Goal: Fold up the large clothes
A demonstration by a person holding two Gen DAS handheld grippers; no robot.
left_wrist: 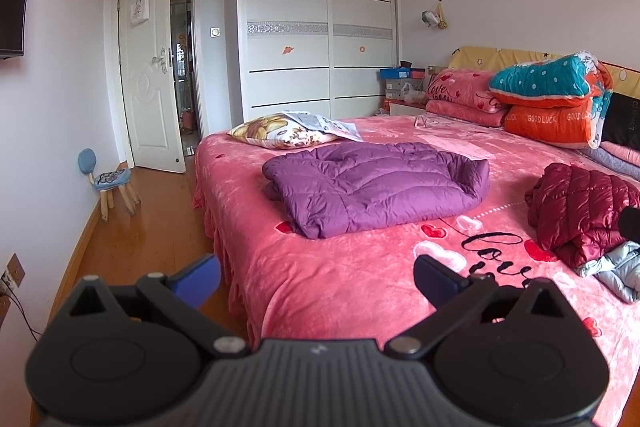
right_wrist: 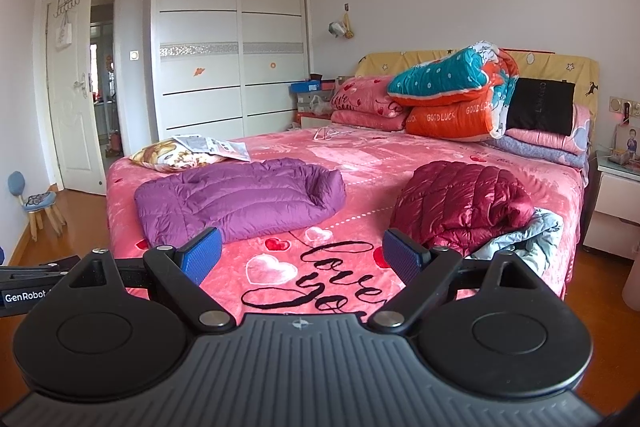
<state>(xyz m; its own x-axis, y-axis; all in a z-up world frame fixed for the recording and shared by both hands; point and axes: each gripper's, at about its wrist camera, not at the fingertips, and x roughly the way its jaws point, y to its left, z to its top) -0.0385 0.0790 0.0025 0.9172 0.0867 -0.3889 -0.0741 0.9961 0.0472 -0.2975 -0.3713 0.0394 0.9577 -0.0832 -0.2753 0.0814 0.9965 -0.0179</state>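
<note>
Left gripper (left_wrist: 316,281) and right gripper (right_wrist: 302,257) hang above the bed (right_wrist: 360,155) edge, jaws spread wide, empty. The folded purple jacket (right_wrist: 240,199) lies at 11 o'clock of the right gripper; the crumpled maroon jacket (right_wrist: 460,203) lies at 1 o'clock.

I get soft, even daylight in both feeds, bright enough and without hard shadows. The glossy orange-brown wooden floor (left_wrist: 132,235) carries a pale sheen at eight o'clock. Fisheye bending bows the tall white sliding-door wardrobe (right_wrist: 232,39) and walls, and dark vignette clips the corners at one and eleven o'clock. The crumpled shiny maroon quilted jacket (right_wrist: 460,203) glints faintly. Focus is slightly soft throughout.
</note>
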